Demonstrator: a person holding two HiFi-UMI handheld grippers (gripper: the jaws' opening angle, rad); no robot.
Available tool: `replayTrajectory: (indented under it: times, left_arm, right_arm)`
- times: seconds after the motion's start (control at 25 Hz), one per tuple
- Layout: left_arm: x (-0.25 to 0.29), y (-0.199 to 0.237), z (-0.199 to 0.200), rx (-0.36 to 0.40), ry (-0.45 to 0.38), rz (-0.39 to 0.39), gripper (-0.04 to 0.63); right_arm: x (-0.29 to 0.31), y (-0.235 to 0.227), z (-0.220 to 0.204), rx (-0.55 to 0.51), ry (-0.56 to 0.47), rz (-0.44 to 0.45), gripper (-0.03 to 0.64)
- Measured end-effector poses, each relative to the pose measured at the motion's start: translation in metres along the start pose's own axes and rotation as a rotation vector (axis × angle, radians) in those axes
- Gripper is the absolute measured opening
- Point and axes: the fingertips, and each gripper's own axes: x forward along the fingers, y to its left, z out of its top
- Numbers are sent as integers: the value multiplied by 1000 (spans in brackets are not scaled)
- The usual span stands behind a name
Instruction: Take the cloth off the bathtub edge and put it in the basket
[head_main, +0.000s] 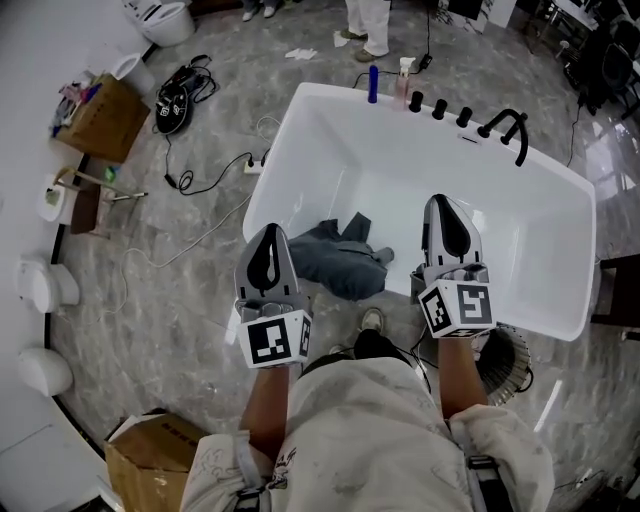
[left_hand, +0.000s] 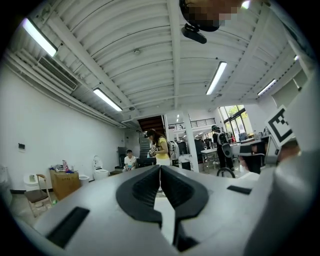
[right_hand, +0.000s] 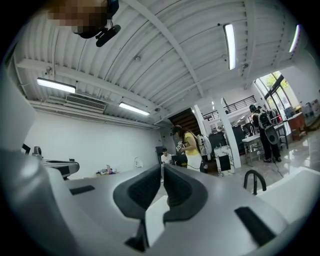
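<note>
A dark grey-blue cloth (head_main: 340, 258) lies crumpled over the near edge of the white bathtub (head_main: 520, 215). My left gripper (head_main: 268, 238) hovers just left of the cloth, over the tub's near left corner. Its jaws are shut and hold nothing, and in the left gripper view the left gripper (left_hand: 160, 169) has its tips meeting. To the cloth's right, my right gripper (head_main: 447, 207) reaches over the tub's inside, shut and empty; the right gripper (right_hand: 162, 169) shows the same. A dark slatted basket (head_main: 508, 362) stands on the floor by my right forearm.
A black faucet (head_main: 512, 128), black knobs and two bottles (head_main: 388, 84) line the tub's far rim. Cables and a power strip (head_main: 252, 165) lie on the floor left of the tub. Cardboard boxes (head_main: 100, 118) and toilets (head_main: 45, 285) stand along the left wall. People stand in the background.
</note>
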Motion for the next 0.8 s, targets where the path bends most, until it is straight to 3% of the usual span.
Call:
replayTrajectory:
  times: [0.32,0.8]
  left_arm:
    - [10,-7,-18,24,37,32,5]
    - [17,31,-86,-29,113,56,5]
  right_arm:
    - [21,-17,-30,32,54,32,-11]
    - [55,30,-105,-17,209,105,-6]
